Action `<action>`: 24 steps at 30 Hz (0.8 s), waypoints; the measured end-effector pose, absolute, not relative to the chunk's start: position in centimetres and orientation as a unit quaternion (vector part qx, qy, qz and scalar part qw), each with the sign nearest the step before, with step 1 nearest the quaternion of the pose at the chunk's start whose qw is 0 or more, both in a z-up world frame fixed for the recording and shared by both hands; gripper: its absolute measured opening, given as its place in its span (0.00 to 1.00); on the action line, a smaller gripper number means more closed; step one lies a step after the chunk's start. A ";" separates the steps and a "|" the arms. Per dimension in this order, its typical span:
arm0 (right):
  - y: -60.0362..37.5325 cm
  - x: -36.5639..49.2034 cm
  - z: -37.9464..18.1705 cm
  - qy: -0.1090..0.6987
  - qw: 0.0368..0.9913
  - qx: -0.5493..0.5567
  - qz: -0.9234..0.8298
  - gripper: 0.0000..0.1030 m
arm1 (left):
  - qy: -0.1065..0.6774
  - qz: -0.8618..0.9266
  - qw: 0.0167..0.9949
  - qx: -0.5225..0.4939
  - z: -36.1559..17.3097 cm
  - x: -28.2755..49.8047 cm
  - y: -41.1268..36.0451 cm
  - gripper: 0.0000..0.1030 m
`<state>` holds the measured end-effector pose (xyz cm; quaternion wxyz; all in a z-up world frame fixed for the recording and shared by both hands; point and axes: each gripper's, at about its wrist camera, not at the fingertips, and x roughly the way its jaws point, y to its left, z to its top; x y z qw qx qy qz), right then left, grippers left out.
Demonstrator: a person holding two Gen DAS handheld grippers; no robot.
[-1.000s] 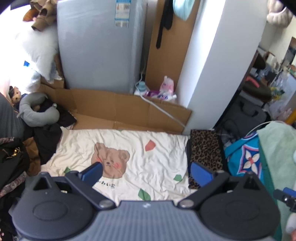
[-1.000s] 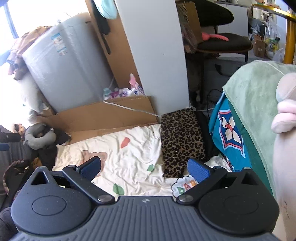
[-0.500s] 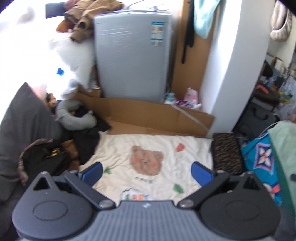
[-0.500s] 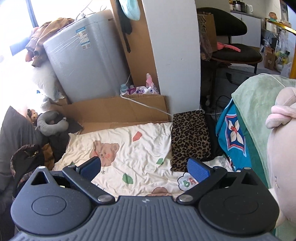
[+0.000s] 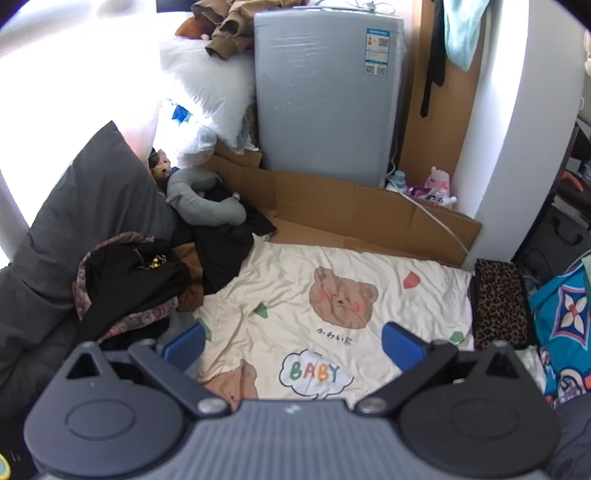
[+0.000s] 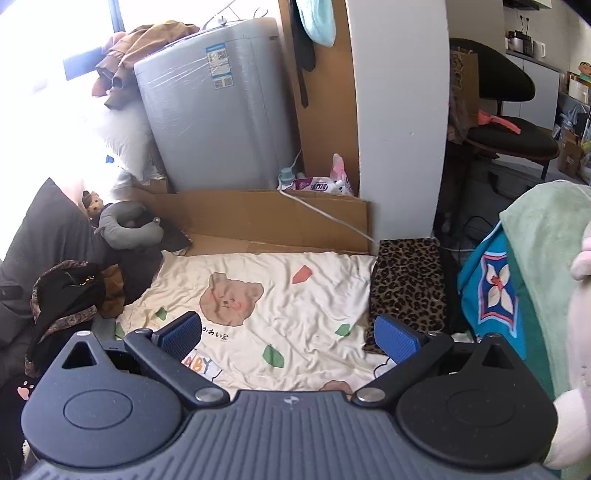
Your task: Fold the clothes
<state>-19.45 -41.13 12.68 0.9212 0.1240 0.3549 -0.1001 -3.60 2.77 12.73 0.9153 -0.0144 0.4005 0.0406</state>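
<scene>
Left gripper held above the bedding, blue pads spread wide apart, nothing between them. Right gripper likewise raised, pads well apart and empty.

Between both pairs of fingers, centre of each frame: cream bear-print blanket, spread flat and rumpled, printed with brown bear faces, green and red leaf shapes and a "BABY" cloud near the lower edge. No garment lying on it.

Clothes to fold at the left edge of both views: heap of dark clothes, black cloth mixed with a paisley-patterned piece and something brown, touching the blanket's left edge. Seen again at centre left in the right wrist view. Behind the heap, a grey neck pillow and a large dark grey cushion leaning at the far left.

Right of the blanket, just beside its edge: leopard-print cloth, folded into a flat rectangle. Farther right, a blue patterned fabric under a pale green towel; part of a pink plush toy at the right border of the right wrist view.

Upper part of the frames: flattened cardboard along the blanket's far edge, a grey plastic-wrapped washing machine standing behind it with a brown garment piled on top, and a white pillar to its right. White cable running down across the cardboard. Black chair in the upper right of the right wrist view.
</scene>
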 end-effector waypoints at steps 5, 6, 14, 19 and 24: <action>-39.8 -17.7 10.2 0.380 0.912 0.119 -0.097 1.00 | 0.405 0.036 0.914 0.006 10.2 -2.9 0.3 1.00; -39.5 -17.5 9.8 0.384 0.911 0.120 -0.097 1.00 | 0.405 0.035 0.914 0.012 9.7 -2.8 -0.3 1.00; -37.5 -16.4 7.7 0.398 0.907 0.114 -0.076 1.00 | 0.410 0.023 0.912 -0.016 7.0 -2.5 -3.6 1.00; -37.7 -15.7 7.3 0.400 0.905 0.121 -0.077 1.00 | 0.420 0.022 0.907 -0.012 5.4 -2.6 -5.4 1.00; -38.1 -15.3 6.4 0.406 0.901 0.128 -0.084 1.00 | 0.412 0.026 0.911 0.008 5.0 -2.4 -6.1 1.00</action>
